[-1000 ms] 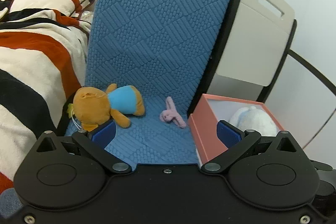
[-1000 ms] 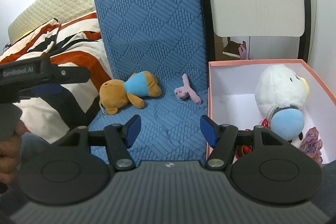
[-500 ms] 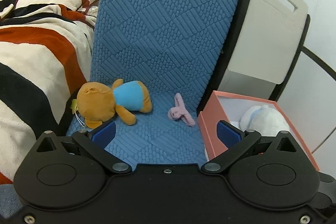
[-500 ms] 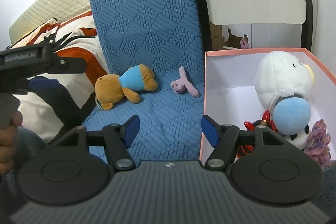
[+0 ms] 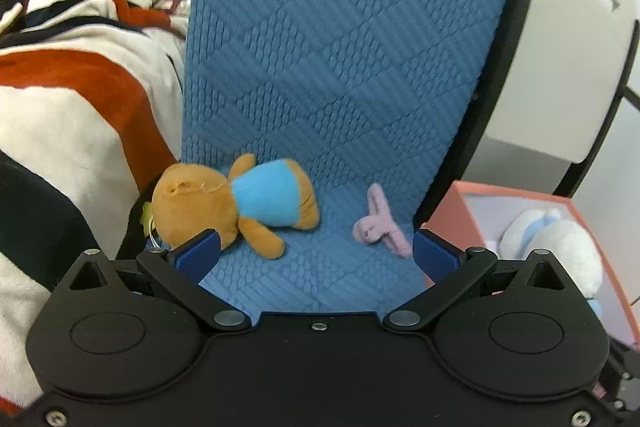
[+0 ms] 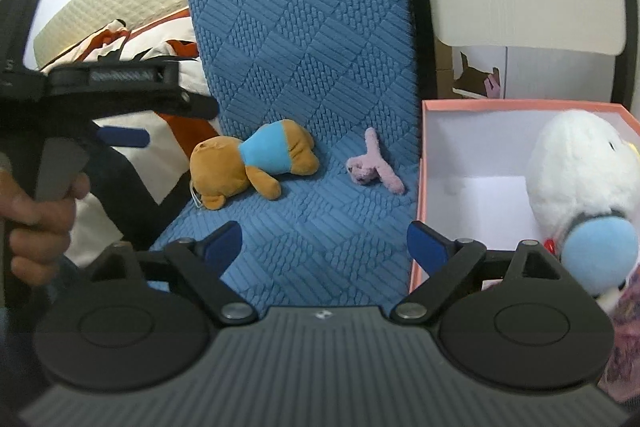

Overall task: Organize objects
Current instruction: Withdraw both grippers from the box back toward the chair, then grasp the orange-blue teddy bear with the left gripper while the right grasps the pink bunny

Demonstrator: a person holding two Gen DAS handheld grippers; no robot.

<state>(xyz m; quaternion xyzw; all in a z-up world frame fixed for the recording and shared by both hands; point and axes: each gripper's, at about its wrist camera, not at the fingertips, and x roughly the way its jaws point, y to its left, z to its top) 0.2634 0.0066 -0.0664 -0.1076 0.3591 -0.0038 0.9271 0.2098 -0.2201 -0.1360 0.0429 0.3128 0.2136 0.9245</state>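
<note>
The left gripper [image 5: 316, 251], jaws wide and empty, is nearer the teddy bear [image 5: 236, 205], lying crosswise ahead-left (right gripper [image 6: 324, 241] likewise spread, empty)

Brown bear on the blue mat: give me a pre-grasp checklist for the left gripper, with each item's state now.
1. Left gripper open: ok, jaws wide apart.
2. Brown bear reachable: ok, lying on its side on the blue mat, nothing on top.
3. Bear centred between the jaws: not ok, it sits toward the left finger.
4. Pink toy apart from the bear: ok.
5. Pink box has room: ok, free floor beside the white plush.
6. Right gripper out of the way: ok, open, holding nothing.
</note>
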